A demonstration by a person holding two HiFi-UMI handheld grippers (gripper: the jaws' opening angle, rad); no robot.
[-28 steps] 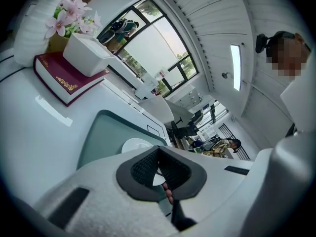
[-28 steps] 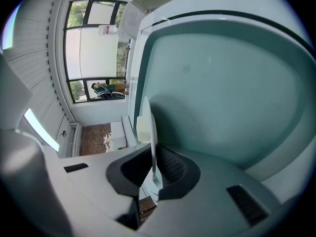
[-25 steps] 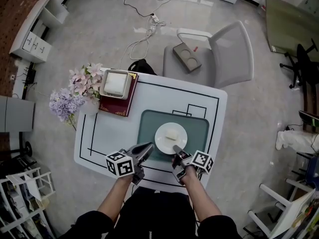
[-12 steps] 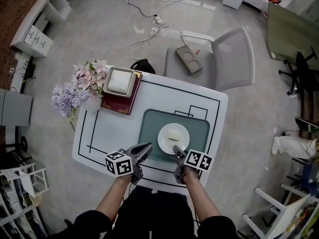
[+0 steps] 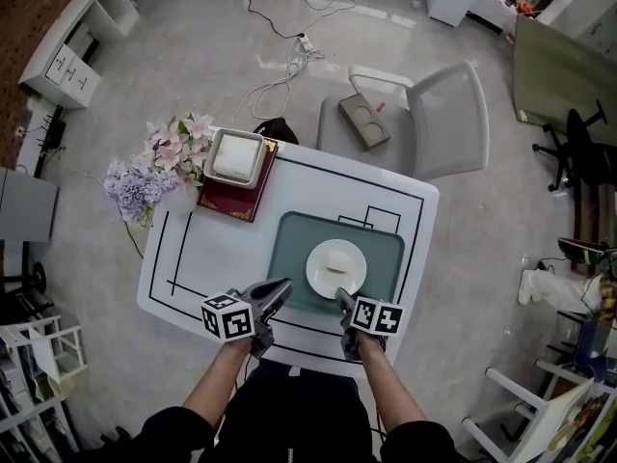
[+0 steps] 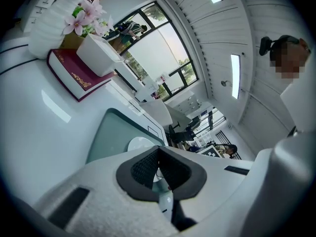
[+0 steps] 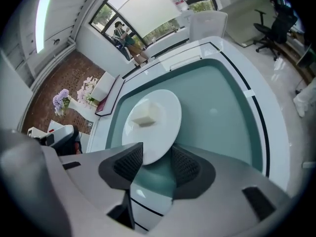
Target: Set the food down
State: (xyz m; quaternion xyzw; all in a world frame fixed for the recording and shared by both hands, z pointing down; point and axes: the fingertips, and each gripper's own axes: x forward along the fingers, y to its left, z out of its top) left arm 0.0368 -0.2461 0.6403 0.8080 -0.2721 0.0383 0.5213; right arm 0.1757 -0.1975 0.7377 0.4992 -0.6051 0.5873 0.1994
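**A:** Where does the head view put the food?

**B:** It is a pale block near the middle of the white plate. The plate sits on the green mat, toward the near edge of the bench.

**A:** And the right gripper?

**B:** It is at the plate's near rim. From overhead I can't read its fingers, but the right gripper view shows them. They stand apart and are opening. The plate's near rim lies between them, and neither pad presses on it.

**A:** The left gripper?

**B:** It is left of the plate, by the mat's near-left corner. From above its tip looks like a single point. The left gripper view shows its fingers closed tip to tip and empty.

**A:** Does anything show only from above?

**B:** The grey chair beyond the bench's far edge, with a flat grey block on its seat.

**A:** Are there other containers?

**B:** A white square dish sits on a dark red book at the bench's far-left corner. Something pale fills it, but I cannot tell what.

Pink and purple flowers stand just beside the book at that corner. The left gripper view shows them rising from a white ribbed vase. From overhead the blossoms mostly cover it.
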